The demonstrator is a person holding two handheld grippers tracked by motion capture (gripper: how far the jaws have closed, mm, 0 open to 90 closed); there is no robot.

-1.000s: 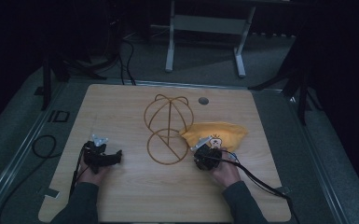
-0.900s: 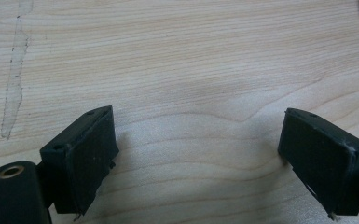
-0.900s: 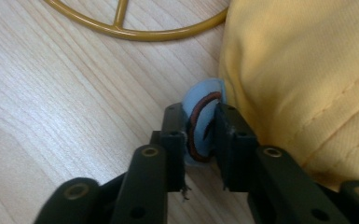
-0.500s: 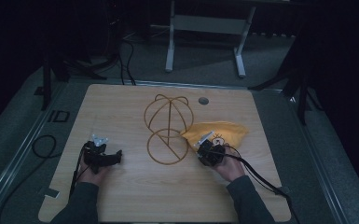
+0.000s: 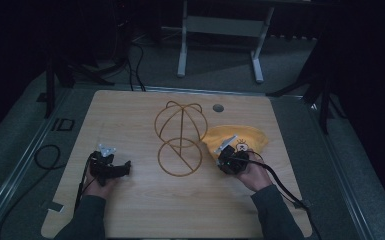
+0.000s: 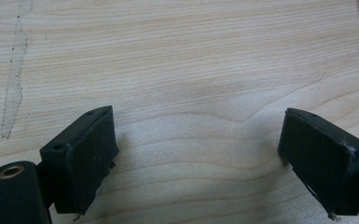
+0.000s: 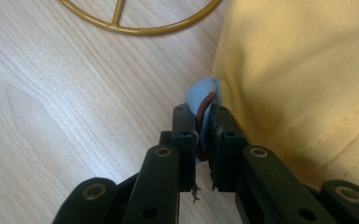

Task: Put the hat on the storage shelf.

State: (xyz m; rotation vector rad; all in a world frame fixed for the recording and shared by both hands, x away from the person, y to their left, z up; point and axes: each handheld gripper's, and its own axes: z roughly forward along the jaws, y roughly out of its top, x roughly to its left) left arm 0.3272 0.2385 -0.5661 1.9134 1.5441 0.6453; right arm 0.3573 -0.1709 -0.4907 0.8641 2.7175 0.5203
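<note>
Your right gripper (image 7: 200, 135) has just closed its fingers on the yellow cap's (image 5: 240, 140) blue brim edge (image 7: 205, 93) beside the wire stand (image 5: 179, 145), ready for lifting, while your left gripper (image 6: 196, 158) rests spread and empty on the counter (image 5: 130, 210).

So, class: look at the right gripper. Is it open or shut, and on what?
Shut. In the right gripper view the right gripper pinches the blue, brown-trimmed edge piece of the yellow hat between its jaws, with no gap beside it.

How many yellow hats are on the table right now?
1. The yellow hat lies at the table's right, just right of the gold wire stand, with the right hand-held gripper clamped on its edge. Nothing suggests another, though one could lie hidden beneath it.
</note>
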